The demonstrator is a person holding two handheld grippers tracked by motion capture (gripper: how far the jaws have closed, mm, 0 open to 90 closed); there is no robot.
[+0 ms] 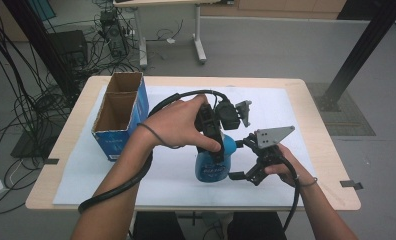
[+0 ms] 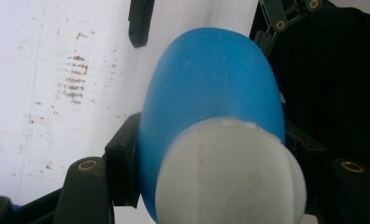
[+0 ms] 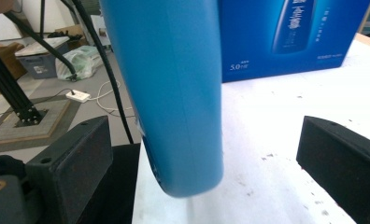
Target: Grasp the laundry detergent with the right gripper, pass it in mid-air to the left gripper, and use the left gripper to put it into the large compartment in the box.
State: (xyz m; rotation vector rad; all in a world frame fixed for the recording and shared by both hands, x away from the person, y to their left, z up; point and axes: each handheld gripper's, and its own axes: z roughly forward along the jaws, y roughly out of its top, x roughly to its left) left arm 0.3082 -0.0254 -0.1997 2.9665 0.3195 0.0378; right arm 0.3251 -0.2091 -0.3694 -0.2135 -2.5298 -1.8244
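Blue bottle (image 1: 213, 162) is held upright over the white sheet (image 1: 276, 107) near the front middle of the table (image 1: 311, 90), to the right of the open blue carton (image 1: 120, 117). The left gripper (image 1: 217, 145) is clamped from above on the bottle's upper part, just below the white cap (image 2: 230, 172); in the left gripper view its pads press both flanks of the blue shoulder. The right gripper (image 1: 238, 162) stands beside the lower body with its jaws spread wide; in the right gripper view the bottle (image 3: 174, 93) hangs between the two pads (image 3: 75, 163) without being touched by either. The step in hand is judged to be a handover or a two-handed hold. For the next move, the right jaws would have to be closed squarely on the lower body before the upper grip is relaxed, and the bottle kept upright throughout.
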